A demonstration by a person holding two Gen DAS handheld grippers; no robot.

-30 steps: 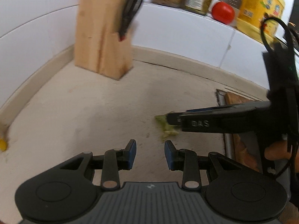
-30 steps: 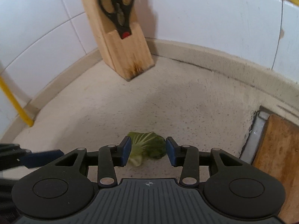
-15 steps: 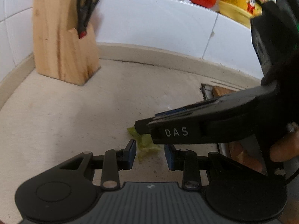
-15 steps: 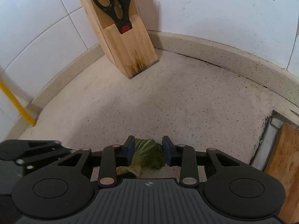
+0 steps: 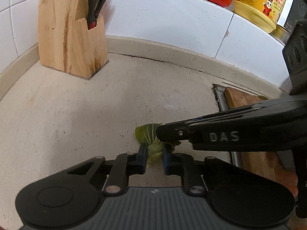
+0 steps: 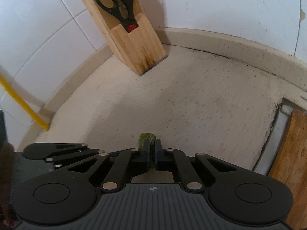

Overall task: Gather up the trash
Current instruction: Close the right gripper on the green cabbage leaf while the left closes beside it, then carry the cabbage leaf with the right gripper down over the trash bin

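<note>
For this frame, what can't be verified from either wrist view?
- Leaf scrap: its right part is hidden by the right gripper in the left view; mostly hidden between fingers in the right view.
- Knife block: top cut off by the frame edge.
- Yellow tub: label too small to read.

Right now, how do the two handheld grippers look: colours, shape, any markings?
Both are matte black with a ribbed grey top plate, round side discs and silver rivets. The left gripper has blue-padded fingers. The right gripper carries white "DAS" lettering on its side.
</note>
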